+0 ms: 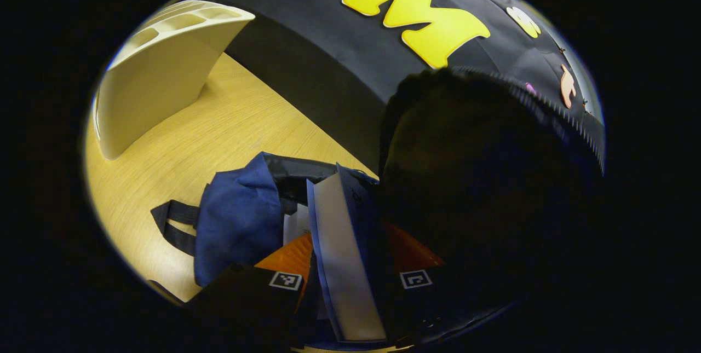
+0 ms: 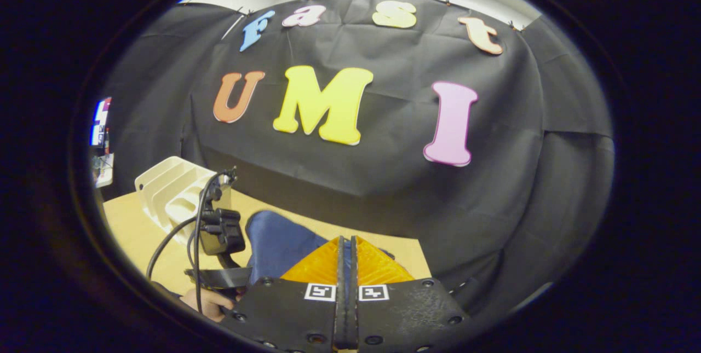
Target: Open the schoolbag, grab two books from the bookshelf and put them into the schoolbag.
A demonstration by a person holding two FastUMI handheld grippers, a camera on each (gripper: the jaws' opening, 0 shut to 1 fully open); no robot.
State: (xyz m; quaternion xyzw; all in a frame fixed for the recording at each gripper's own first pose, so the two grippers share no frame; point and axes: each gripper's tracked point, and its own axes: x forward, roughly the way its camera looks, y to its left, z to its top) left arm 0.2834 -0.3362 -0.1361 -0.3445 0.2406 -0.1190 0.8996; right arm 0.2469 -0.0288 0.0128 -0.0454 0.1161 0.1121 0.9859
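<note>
My left gripper (image 1: pixel 350 257) is shut on a blue-covered book (image 1: pixel 342 232), held upright with its white page edge facing me. It hangs over the open mouth of the blue schoolbag (image 1: pixel 238 221). White pages of another book (image 1: pixel 296 224) show inside the bag. The bag's dark flap (image 1: pixel 482 189), edged with zipper teeth, stands up on the right. In the right gripper view, my right gripper (image 2: pixel 346 257) is shut with its fingers pressed together and nothing visible between them. It sits above the schoolbag (image 2: pixel 279 243), and the left gripper (image 2: pixel 219 232) and a hand are to its left.
The white bookshelf (image 1: pixel 159 74) stands on the wooden table (image 1: pixel 219 123) to the far left of the bag; it is also visible as the bookshelf (image 2: pixel 172 189) in the right gripper view. A black bag strap (image 1: pixel 172 221) lies on the table.
</note>
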